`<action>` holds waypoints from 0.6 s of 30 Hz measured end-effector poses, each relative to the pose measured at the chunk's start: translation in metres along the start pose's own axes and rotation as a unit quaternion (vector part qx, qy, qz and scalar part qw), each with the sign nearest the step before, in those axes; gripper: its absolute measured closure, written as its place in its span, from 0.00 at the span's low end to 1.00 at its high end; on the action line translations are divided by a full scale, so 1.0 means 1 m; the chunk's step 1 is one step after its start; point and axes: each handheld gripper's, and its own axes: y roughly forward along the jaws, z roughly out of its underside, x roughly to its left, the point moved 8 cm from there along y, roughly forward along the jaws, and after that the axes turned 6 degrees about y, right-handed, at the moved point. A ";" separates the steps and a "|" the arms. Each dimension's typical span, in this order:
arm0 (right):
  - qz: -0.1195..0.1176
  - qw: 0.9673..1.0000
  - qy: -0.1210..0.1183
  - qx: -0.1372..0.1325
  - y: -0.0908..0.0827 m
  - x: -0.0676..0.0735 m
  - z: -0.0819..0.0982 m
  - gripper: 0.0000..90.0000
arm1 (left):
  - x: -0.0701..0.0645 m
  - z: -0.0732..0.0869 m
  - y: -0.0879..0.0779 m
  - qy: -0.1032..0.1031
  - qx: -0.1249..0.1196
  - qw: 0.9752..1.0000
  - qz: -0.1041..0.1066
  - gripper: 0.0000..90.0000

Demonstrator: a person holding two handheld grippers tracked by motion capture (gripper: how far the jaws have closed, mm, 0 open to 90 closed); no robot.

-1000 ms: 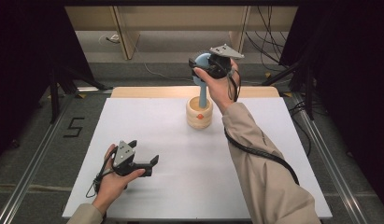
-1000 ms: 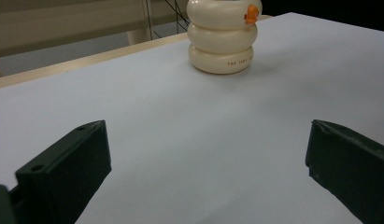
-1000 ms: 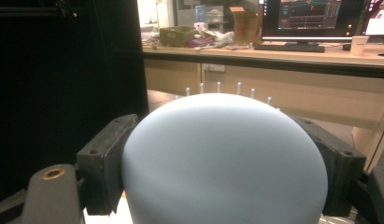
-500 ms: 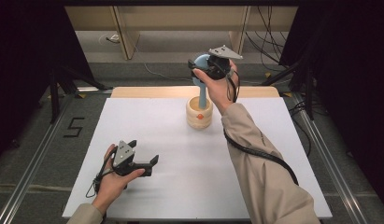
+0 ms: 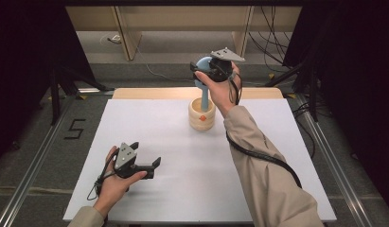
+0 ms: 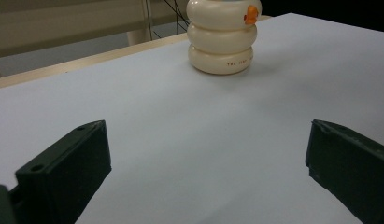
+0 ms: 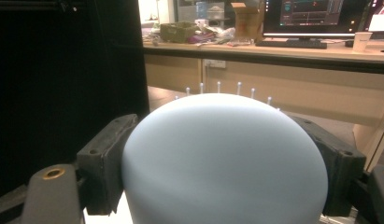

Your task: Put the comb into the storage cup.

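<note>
Right gripper [image 5: 201, 71]: jaws spread wide, pressed on both sides of the pale blue brush head [image 7: 224, 158], whose handle stands upright in the cream ringed holder [image 5: 202, 113]. Left gripper [image 5: 152, 166]: jaws wide apart, nothing between them, resting low on the table. Surface: white table [image 5: 163, 132], wood strip along the far edge. Room: grey floor, cables, dark curtains at both sides.

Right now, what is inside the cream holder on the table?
The blue brush stands with its handle in the cream holder; its head is clamped in the right gripper. The holder's wall hides the handle's lower end and anything else inside.
</note>
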 end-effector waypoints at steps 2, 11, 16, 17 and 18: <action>0.000 1.000 0.000 0.000 0.000 0.000 0.001 0.24 | 0.000 0.000 0.000 0.000 0.000 1.000 0.000 0.00; 0.000 1.000 0.000 0.002 0.001 -0.001 0.003 0.24 | 0.000 0.000 0.000 0.000 0.000 1.000 0.000 0.00; 0.000 1.000 0.000 0.004 0.002 -0.001 0.005 0.24 | 0.000 0.000 0.000 0.000 0.000 1.000 0.000 0.00; 0.000 1.000 -0.001 0.005 0.002 -0.001 0.005 0.24 | -0.001 0.000 0.000 0.000 0.000 1.000 0.001 0.00; 0.000 1.000 0.000 0.006 0.002 -0.001 0.006 0.24 | -0.001 0.000 0.000 0.000 0.000 1.000 0.001 0.00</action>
